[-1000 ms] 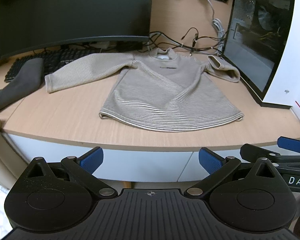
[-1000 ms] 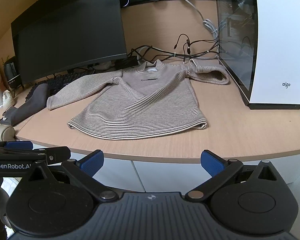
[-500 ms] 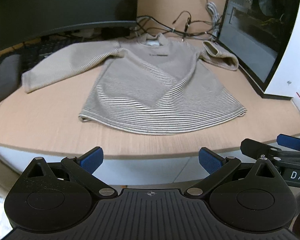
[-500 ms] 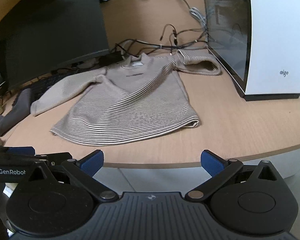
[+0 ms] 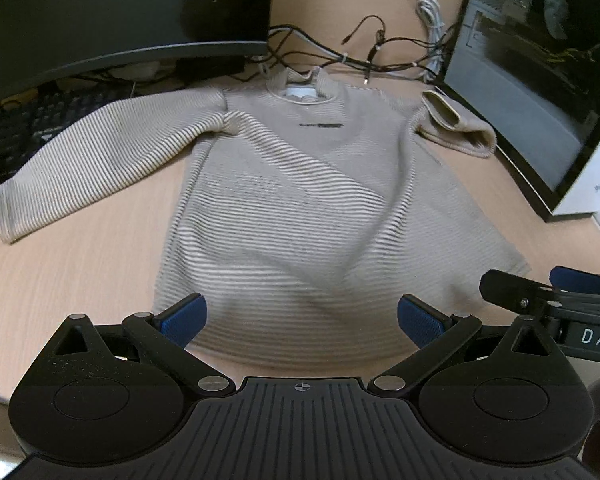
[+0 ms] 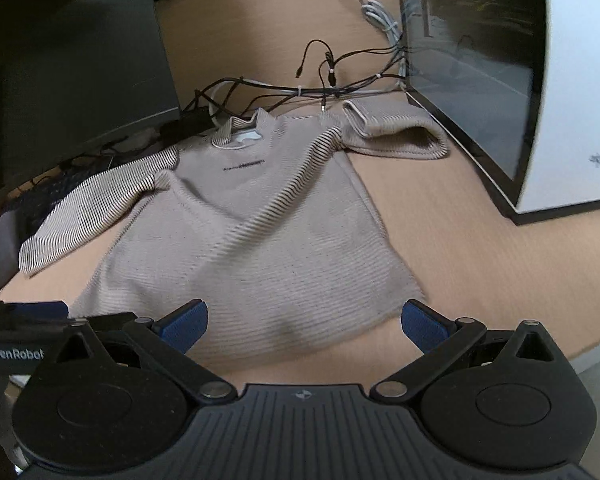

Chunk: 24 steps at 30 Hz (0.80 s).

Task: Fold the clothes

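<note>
No fold is made: the sweater (image 5: 300,208) lies flat on the table (image 5: 80,264). Your left tool (image 5: 300,320) and right tool (image 6: 304,322) hang wide, empty, at its hem.

Matte black handheld grippers with blue finger pads, seen from their own wrist cameras.

The left gripper (image 5: 300,316) and right gripper (image 6: 304,320) each show 2 round black housings, a ribbed centre plate with a small crosshair mark, silver pivot screws and 2 angled link arms. White lettering reads "GenRobot" on the left unit, "DAS" on the right.
</note>
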{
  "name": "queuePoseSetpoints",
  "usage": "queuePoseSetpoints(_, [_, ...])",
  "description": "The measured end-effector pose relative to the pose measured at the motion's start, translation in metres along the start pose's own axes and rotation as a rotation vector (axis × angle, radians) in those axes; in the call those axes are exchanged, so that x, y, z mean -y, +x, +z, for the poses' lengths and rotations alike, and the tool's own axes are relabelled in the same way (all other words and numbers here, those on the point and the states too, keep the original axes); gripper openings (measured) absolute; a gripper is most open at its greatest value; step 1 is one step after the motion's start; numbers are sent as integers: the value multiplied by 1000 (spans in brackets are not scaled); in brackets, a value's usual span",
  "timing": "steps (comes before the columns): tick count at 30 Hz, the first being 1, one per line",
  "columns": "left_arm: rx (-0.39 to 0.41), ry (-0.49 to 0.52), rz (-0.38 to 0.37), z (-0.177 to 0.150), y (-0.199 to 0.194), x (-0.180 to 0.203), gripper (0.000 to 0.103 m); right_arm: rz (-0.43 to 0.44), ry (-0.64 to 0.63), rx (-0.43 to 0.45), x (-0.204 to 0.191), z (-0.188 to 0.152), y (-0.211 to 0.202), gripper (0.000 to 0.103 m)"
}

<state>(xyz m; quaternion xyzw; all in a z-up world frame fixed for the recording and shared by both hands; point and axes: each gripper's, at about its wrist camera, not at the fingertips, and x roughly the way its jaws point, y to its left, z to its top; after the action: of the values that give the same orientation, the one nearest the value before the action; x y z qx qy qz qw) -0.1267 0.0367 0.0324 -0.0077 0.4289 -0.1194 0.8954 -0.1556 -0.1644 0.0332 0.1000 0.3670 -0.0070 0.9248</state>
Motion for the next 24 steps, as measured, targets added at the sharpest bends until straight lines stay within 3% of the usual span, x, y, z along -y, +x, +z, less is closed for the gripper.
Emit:
queuePoseSetpoints(12, [-38, -106, -35, 16, 27, -34, 103, -4, -46, -62, -23, 25, 40, 103])
queuePoseSetpoints(24, [11, -167, 52, 69, 49, -34, 103, 78, -56, -56, -3, 79, 98, 103])
